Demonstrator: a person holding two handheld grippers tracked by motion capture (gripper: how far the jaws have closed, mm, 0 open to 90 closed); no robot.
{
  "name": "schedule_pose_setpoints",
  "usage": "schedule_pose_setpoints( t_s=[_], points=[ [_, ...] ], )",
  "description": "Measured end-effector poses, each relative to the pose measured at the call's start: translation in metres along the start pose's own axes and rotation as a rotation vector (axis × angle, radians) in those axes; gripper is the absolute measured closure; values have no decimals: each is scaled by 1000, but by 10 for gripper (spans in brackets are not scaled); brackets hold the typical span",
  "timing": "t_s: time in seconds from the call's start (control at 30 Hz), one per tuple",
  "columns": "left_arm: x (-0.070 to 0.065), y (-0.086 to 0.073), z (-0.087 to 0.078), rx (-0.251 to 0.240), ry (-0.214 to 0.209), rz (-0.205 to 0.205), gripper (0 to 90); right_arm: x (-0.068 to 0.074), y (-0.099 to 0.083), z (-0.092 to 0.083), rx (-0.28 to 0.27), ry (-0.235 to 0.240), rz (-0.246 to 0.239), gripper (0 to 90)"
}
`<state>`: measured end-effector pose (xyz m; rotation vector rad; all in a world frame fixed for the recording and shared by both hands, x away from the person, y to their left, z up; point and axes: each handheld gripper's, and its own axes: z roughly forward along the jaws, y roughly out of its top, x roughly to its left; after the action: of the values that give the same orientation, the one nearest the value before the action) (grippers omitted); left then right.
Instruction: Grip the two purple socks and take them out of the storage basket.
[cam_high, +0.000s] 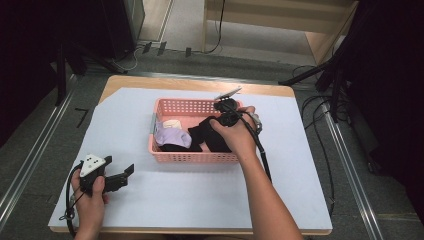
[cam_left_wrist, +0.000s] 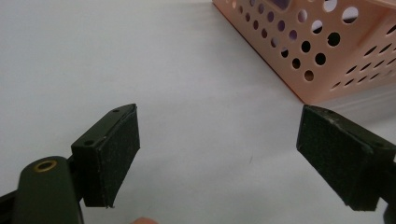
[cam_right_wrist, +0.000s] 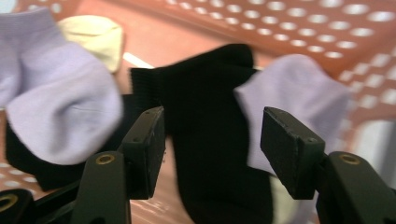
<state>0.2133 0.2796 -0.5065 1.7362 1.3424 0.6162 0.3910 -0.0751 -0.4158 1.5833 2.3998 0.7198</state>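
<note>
A pink perforated basket (cam_high: 192, 157) stands mid-table and holds socks: a lilac one (cam_high: 171, 136), a cream one (cam_high: 173, 123) and a black one (cam_high: 212, 134). My right gripper (cam_high: 221, 119) hangs over the basket's right part, pointing down into it. In the right gripper view its jaws (cam_right_wrist: 212, 122) stand open, and the black sock (cam_right_wrist: 210, 140) lies beyond the gap, untouched by the pads. A lilac sock (cam_right_wrist: 56, 107) lies to its left, a second lilac sock (cam_right_wrist: 294, 93) to its right, and the cream sock (cam_right_wrist: 93, 35) farther back. My left gripper (cam_high: 125, 175) rests open and empty at the table's near left (cam_left_wrist: 217, 116).
A white sheet (cam_high: 200, 195) covers the wooden table. The basket's corner (cam_left_wrist: 327, 51) lies ahead and to the right of the left jaws. Cables (cam_high: 320, 115) and dark stands ring the table on the floor.
</note>
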Motion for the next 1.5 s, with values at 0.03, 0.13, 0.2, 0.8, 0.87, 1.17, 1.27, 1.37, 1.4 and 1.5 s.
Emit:
schedule_pose_setpoints(
  t_s=[0.03, 0.13, 0.2, 0.8, 0.87, 1.17, 1.27, 1.37, 1.4, 1.5],
  points=[
    [0, 0, 0, 0, 0, 0, 144, 0, 0, 0, 0, 0, 0, 409],
    [0, 0, 0, 0, 0, -1, 144, 13, 2, 8, 6, 19, -13, 409],
    [0, 0, 0, 1, 0, -1, 144, 24, 3, 14, 12, 37, -25, 409],
    [0, 0, 0, -1, 1, -7, 144, 90, 9, 45, 57, 125, -95, 441],
    [0, 0, 0, -1, 1, -8, 145, 94, 8, 49, 76, 145, -95, 528],
    [0, 0, 1, -2, -1, -9, 144, 78, 9, 39, 65, 179, -87, 890],
    [0, 0, 0, 0, 0, -9, 144, 64, 11, 25, 25, 140, -72, 891],
    [0, 0, 0, 0, 0, -8, 144, 51, 12, 14, -7, 121, -50, 891],
    [0, 0, 0, 4, 0, -3, 144, 34, 12, -1, -49, 100, -18, 892],
    [0, 0, 0, 6, 0, -2, 145, 11, 11, -20, -113, 80, 17, 891]
  ],
)
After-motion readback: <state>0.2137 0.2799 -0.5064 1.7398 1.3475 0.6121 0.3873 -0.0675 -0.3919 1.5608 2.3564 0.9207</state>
